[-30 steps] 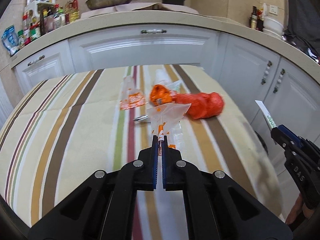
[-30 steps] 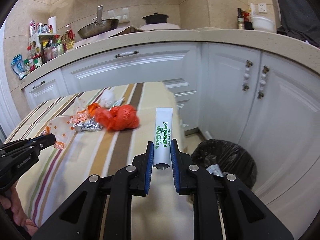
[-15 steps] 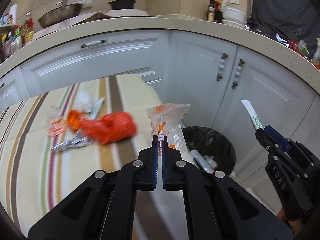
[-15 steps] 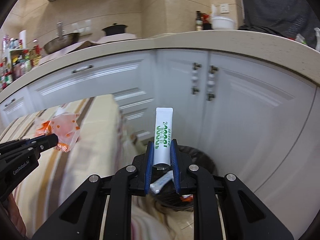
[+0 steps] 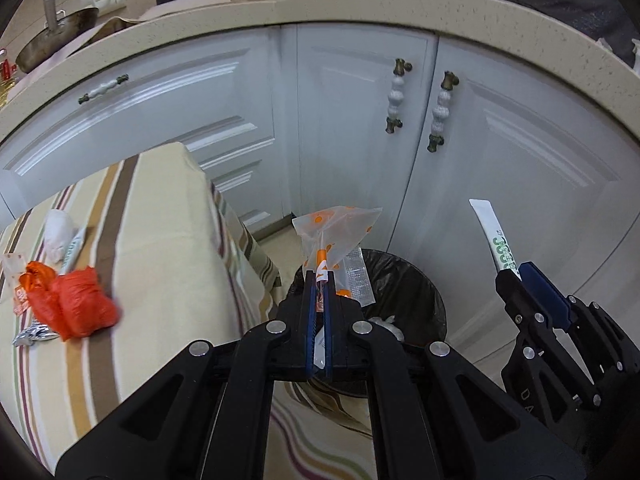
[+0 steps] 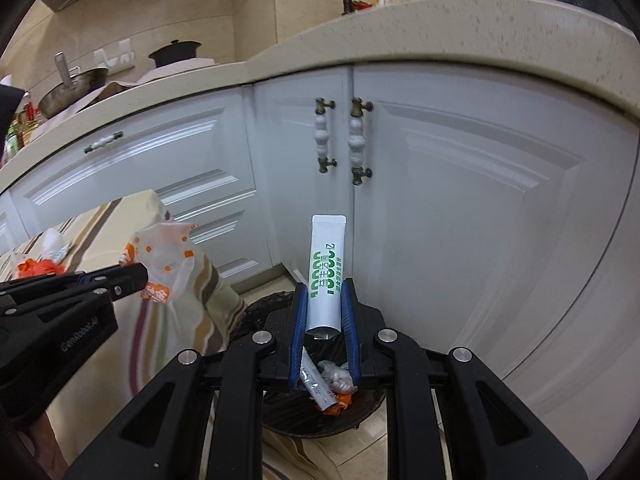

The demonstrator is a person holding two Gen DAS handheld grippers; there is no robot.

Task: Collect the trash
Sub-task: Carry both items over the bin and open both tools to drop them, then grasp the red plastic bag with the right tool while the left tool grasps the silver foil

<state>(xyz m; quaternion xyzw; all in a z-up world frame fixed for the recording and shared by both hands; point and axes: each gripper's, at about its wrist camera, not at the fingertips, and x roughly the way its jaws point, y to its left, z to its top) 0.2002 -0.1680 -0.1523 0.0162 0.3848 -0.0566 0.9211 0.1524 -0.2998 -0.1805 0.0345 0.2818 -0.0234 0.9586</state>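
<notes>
So, partway done, by the looks of it. Over on the left of the striped cloth-covered table [image 5: 160, 240], near its left edge, a crumpled orange-red plastic bag [image 5: 74, 306] is lying with a small orange-printed sachet [image 5: 16, 280], a white wad of tissue [image 5: 60, 232], a slim green-and-white tube [image 5: 74, 248] and a bit of silver foil wrapper [image 5: 34, 334], so that lot is left to be cleared.

Moving right, a clear plastic wrapper with orange dots [image 5: 332, 236] is pinched flat by the left gripper [image 5: 318, 284], jaws nearly closed on it, and it's held just above the round bin lined with a black bag [image 5: 404, 284], which stands on the floor off the table's right edge. A few wrappers can already be seen inside the bin.

Further right, a white tube with green lettering [image 6: 326, 268] is clamped upright in the right gripper [image 6: 324, 308], jaws only as wide as the tube, also over the bin.

Writing: green Chinese characters on the tube, not readable for sure. "GenRobot.AI" is printed on the left gripper's body.
</notes>
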